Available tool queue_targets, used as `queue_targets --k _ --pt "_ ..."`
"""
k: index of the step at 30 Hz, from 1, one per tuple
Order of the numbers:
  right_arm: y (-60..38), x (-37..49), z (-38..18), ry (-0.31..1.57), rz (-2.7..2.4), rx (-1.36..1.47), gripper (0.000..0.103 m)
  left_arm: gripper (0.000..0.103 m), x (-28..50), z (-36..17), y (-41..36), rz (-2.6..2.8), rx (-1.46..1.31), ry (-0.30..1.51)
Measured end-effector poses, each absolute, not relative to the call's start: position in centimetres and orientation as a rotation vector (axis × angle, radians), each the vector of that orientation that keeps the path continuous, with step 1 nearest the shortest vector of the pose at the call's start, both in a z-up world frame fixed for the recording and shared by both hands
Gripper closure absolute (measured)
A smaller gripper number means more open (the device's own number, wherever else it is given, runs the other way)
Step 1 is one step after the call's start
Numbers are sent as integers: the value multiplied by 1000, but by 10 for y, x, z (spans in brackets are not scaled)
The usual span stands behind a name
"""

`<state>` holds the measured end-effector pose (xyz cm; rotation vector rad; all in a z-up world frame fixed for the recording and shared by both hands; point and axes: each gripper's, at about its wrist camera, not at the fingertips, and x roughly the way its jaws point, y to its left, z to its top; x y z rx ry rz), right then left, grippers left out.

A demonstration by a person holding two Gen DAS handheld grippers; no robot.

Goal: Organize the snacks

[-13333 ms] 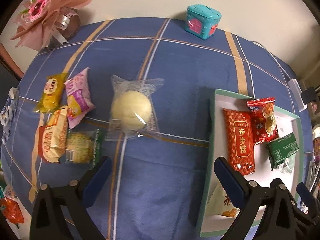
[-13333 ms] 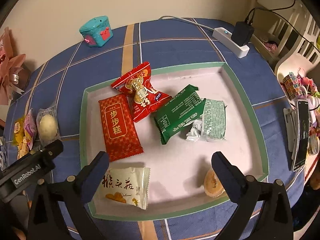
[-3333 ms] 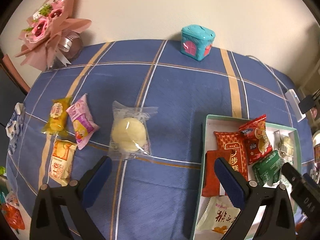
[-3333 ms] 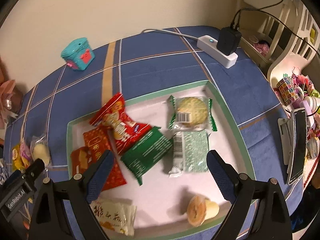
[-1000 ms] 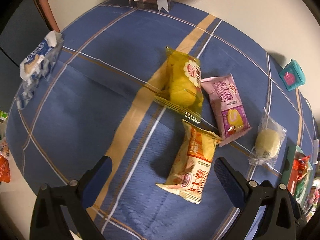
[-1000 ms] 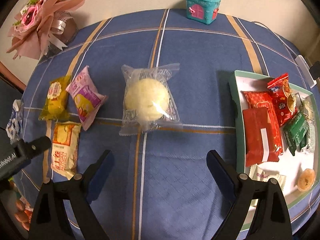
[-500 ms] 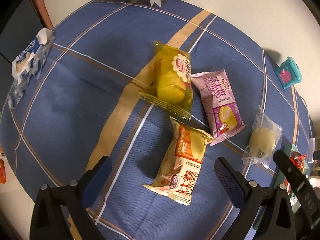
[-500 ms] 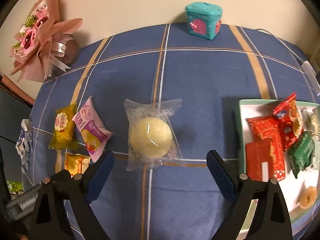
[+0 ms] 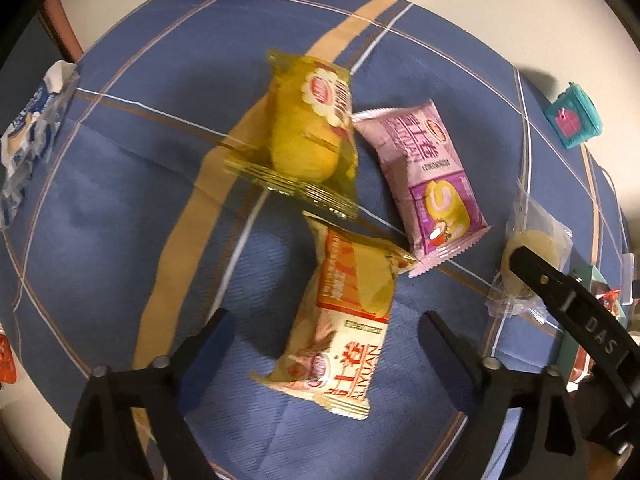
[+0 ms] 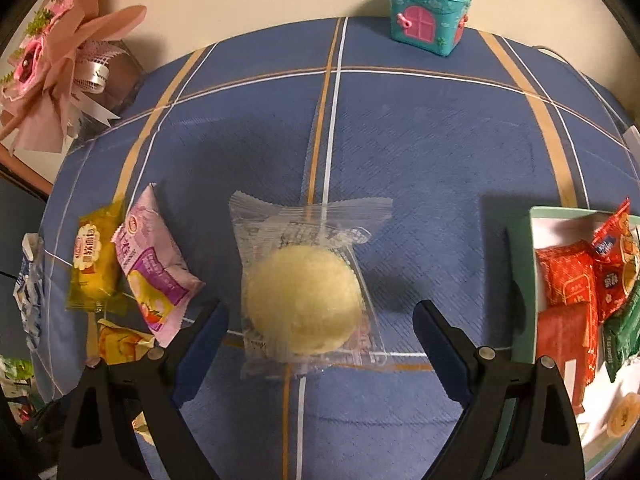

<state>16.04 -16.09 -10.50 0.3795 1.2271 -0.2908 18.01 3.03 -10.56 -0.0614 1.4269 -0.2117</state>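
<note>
My left gripper [image 9: 324, 330] hangs over an orange-and-cream snack packet [image 9: 344, 324] lying on the blue checked cloth. Its jaws are closing, the packet lies between them, and the pads stand clear of it. Beyond lie a yellow packet [image 9: 310, 136] and a pink-purple packet [image 9: 428, 176]. In the right wrist view my right gripper [image 10: 320, 322] stands open astride a pale round bun in clear wrap [image 10: 304, 300], not pressing it. The same bun [image 9: 532, 252] shows at the right of the left wrist view, partly behind the right gripper's black body. The green-rimmed tray [image 10: 520, 264] holds red and green packets.
A teal toy house [image 10: 428, 12] stands at the far edge of the table, a pink bouquet [image 10: 52, 68] at the far left. A blue-and-white wrapper [image 9: 28, 128] lies at the table's left edge. A white power strip pokes in at the far right.
Both grippers have come lower and closer to the cloth. The orange packet now lies between the left fingers, which have narrowed, and the bun has slid in between the right fingers.
</note>
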Motion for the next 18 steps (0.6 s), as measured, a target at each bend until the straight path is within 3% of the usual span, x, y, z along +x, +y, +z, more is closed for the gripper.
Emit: queue_targets --k 3,8,13,18 --pt "-158 165 -109 1230 -292 358 12 21 179 -109 24 -225 -63 1433" --pt "-154 169 -115 1238 -284 338 35 43 178 -110 23 -248 -107 1436" --pt "-150 171 -115 1231 -268 311 42 61 179 -102 29 -264 -142 1413" --pt "-151 157 -109 1216 -261 328 44 68 182 -93 34 -278 -164 1395"
